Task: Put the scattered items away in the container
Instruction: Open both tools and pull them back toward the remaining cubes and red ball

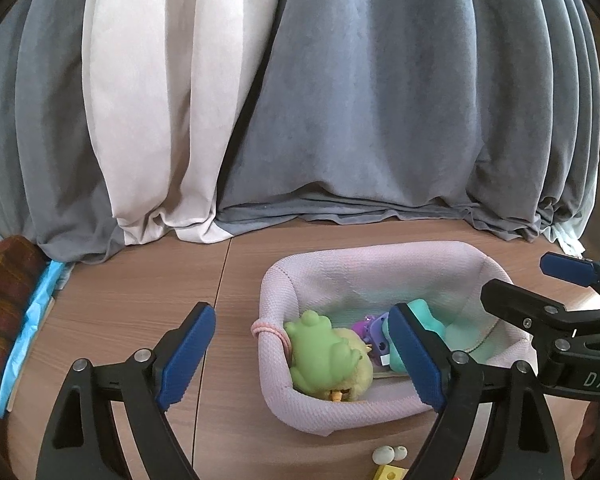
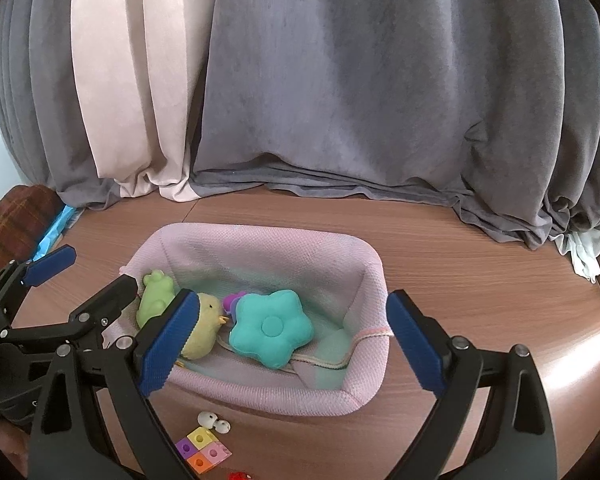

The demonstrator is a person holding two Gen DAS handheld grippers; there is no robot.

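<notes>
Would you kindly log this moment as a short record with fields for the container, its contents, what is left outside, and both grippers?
container: pink fabric basket on the wooden table
inside: green frog toy, yellow chick plush, teal flower cushion, purple toy
outside: small white pieces and coloured block square in front of the basket
left gripper: open, empty, over the basket's left end
right gripper: open, empty, over the basket
</notes>
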